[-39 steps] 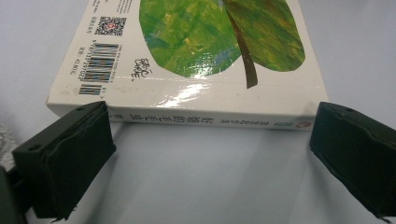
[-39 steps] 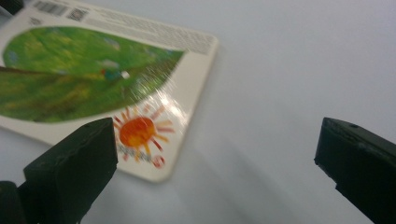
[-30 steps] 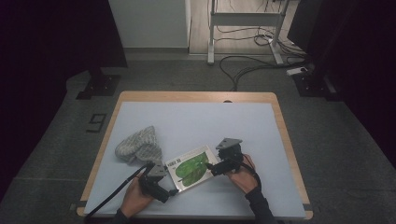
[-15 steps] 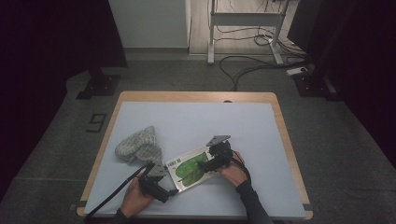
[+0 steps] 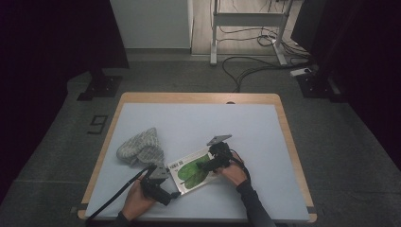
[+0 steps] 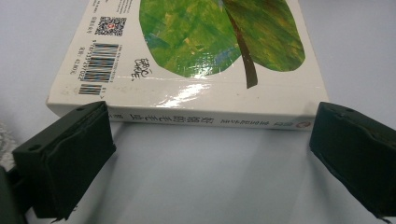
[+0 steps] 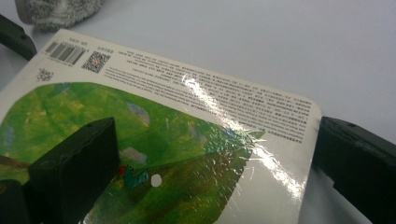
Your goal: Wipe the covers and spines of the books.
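Note:
A white book [image 5: 189,171] with a green leaf, barcode and small print on its cover lies flat on the table, front of centre. In the left gripper view its spine [image 6: 205,119] faces my left gripper [image 6: 210,144], which stands open just short of the spine with its jaws wide apart. That left gripper [image 5: 171,187] sits at the book's near left corner. My right gripper [image 5: 204,165] hangs open over the book from the right. In its own view, the right gripper [image 7: 215,142] has one jaw above the leaf cover [image 7: 177,135] and the other past the book's edge.
A grey knitted hat [image 5: 139,149] lies left of the book, close to the left gripper; its edge shows as a grey knit [image 7: 60,11] in the right gripper view. The pale table top [image 5: 246,127] has a wooden rim. Cables and stands are on the floor beyond.
My right gripper has moved left from the book's right edge to over its cover. The left gripper and the book have stayed put.

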Tool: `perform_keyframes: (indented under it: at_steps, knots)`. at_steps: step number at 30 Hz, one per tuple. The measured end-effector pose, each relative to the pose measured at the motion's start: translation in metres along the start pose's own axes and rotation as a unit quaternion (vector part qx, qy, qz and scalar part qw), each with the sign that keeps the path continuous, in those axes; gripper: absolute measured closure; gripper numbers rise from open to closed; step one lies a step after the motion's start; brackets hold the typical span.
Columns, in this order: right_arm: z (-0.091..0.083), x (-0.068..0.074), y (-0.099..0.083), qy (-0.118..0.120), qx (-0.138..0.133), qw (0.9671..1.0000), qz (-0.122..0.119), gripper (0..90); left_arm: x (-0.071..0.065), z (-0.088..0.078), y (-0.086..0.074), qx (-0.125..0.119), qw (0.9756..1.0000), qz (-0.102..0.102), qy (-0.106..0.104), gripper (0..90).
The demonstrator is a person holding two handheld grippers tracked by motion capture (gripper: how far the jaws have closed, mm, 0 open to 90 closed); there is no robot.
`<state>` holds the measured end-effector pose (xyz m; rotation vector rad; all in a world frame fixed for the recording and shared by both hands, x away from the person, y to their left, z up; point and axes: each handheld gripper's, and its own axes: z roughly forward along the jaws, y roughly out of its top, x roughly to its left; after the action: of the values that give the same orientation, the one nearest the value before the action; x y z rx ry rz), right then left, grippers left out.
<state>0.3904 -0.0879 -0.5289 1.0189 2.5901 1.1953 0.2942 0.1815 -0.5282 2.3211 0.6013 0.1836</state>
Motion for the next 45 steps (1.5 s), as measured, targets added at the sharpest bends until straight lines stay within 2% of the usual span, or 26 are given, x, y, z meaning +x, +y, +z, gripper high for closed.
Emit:
perform_keyframes:
  at_steps: [4, 10, 15, 19, 27, 30, 34, 39, 41, 45]
  knots:
    - [-0.004, -0.003, 0.002, 0.019, -0.013, 0.9993, 0.029, 0.0, 0.0, 0.0, 0.0, 0.0, 1.0, 0.0, 0.0, 0.0]
    - [-0.015, 0.0, 0.007, 0.018, -0.038, 0.9986, 0.033, 0.8, 0.0, 0.0, 0.0, 0.0, 1.0, 0.0, 0.0, 0.0]
    - [-0.021, 0.002, 0.008, 0.02, -0.046, 0.998, 0.04, 1.2, 0.0, 0.0, 0.0, 0.0, 1.0, 0.0, 0.0, 0.0]
    - [-0.028, 0.003, 0.007, 0.031, -0.057, 0.9965, 0.052, 1.2, 0.0, 0.0, 0.0, 0.001, 1.0, 0.0, 0.0, 0.0]
    - [-0.04, 0.007, 0.003, 0.045, -0.066, 0.9952, 0.056, 1.3, 0.0, 0.0, 0.0, 0.0, 1.0, 0.0, 0.0, 0.0]
    - [-0.043, 0.009, 0.001, 0.071, -0.067, 0.9935, 0.058, 2.8, 0.0, 0.0, 0.0, 0.0, 1.0, 0.0, 0.0, 0.0]
    - [-0.045, 0.01, -0.001, 0.063, -0.063, 0.995, 0.043, 3.2, 0.0, 0.0, 0.0, 0.0, 1.0, 0.0, 0.0, 0.0]
    - [-0.051, 0.007, -0.003, 0.052, -0.039, 0.9975, 0.026, 13.0, 0.0, 0.0, 0.0, 0.0, 1.0, 0.0, 0.0, 0.0]
    - [-0.053, 0.005, -0.004, 0.062, -0.037, 0.9969, 0.03, 13.0, 0.0, 0.0, 0.0, 0.0, 1.0, 0.0, 0.0, 0.0]
    - [-0.056, 0.008, -0.005, 0.067, -0.017, 0.9976, 0.002, 12.6, 0.0, 0.0, 0.0, 0.0, 1.0, 0.0, 0.0, 0.0]
